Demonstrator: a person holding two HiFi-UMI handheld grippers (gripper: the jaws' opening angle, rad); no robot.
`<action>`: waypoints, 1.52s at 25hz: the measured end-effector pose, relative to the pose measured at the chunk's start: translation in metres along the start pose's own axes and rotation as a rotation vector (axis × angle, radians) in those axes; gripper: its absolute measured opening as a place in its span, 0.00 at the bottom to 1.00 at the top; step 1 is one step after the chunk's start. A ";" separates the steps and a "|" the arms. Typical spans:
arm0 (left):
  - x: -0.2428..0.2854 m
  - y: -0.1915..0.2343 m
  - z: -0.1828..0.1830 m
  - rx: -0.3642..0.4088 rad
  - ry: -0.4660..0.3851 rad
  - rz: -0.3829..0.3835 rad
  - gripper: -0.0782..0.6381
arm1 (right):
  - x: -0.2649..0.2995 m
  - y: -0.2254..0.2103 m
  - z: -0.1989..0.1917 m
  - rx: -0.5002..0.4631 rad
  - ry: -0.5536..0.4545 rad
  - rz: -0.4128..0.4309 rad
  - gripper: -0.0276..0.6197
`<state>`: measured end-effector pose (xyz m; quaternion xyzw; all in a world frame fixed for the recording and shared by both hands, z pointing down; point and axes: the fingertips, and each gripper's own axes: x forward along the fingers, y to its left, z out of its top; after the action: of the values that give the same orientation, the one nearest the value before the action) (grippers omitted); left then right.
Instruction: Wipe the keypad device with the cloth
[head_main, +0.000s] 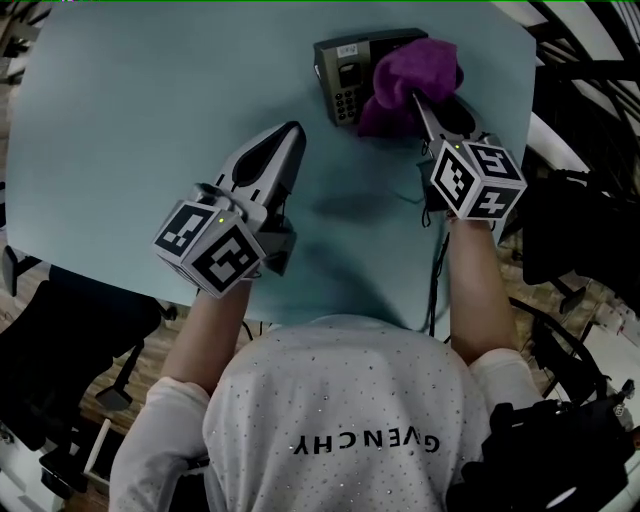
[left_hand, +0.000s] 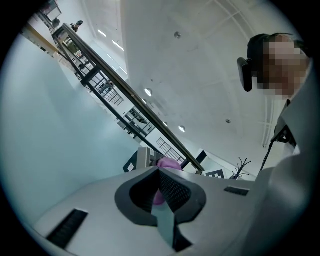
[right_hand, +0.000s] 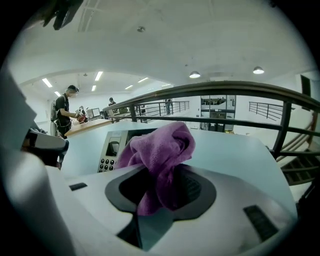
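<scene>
Clamping the cloth (head_main: 405, 80), your right gripper (head_main: 416, 98) holds it over the keypad (head_main: 340, 72) at the tabletop's (head_main: 150, 120) far edge; your left gripper (head_main: 293, 128) has its jaws together.

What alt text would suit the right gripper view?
The right gripper holds a purple cloth in its jaws, with a grey keypad device behind it on a pale blue table. A railing and a distant person stand beyond.

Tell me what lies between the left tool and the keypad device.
Nothing: the head view shows only bare table between the left tool and the keypad device.
</scene>
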<state>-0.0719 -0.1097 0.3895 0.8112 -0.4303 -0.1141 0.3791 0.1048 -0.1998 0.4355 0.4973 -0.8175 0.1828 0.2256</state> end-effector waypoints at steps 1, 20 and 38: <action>-0.003 -0.001 0.001 0.001 -0.007 0.006 0.11 | -0.001 -0.002 -0.001 0.007 0.001 -0.005 0.26; -0.052 -0.035 0.003 -0.026 -0.098 0.112 0.11 | -0.016 0.002 0.003 0.104 -0.058 0.103 0.26; -0.137 -0.069 -0.027 -0.033 -0.134 0.299 0.11 | -0.005 0.102 -0.001 -0.338 -0.098 0.344 0.26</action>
<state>-0.0989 0.0348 0.3395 0.7225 -0.5685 -0.1172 0.3755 0.0158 -0.1510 0.4255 0.3142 -0.9192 0.0545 0.2311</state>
